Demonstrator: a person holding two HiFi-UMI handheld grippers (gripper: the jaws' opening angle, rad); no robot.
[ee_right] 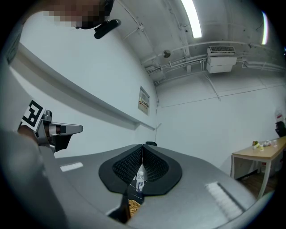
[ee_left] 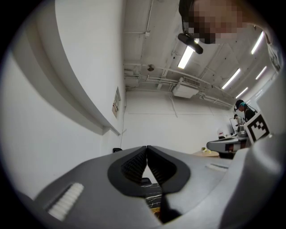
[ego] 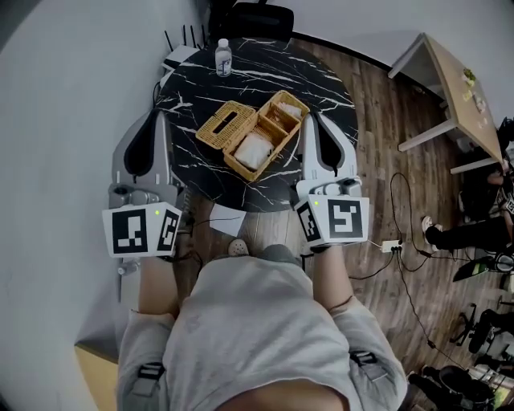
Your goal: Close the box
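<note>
An open wicker box [ego: 273,128] sits on the round black marble table [ego: 321,88]. Its lid [ego: 227,124] lies flipped out to the left, and a white packet [ego: 253,150] rests inside. My left gripper [ego: 158,112] hangs over the table's left edge, left of the lid, shut and empty. My right gripper [ego: 309,115] is just right of the box, also shut and empty. In the left gripper view the left gripper [ee_left: 146,146] has its tips meeting. The right gripper [ee_right: 142,145] shows the same in its own view, with the box [ee_right: 133,206] below.
A water bottle [ego: 223,58] stands at the table's far edge, with a router [ego: 178,54] beside it and a dark chair [ego: 257,20] behind. A wooden table [ego: 462,88] is at the far right. Cables and a power strip [ego: 391,246] lie on the wood floor.
</note>
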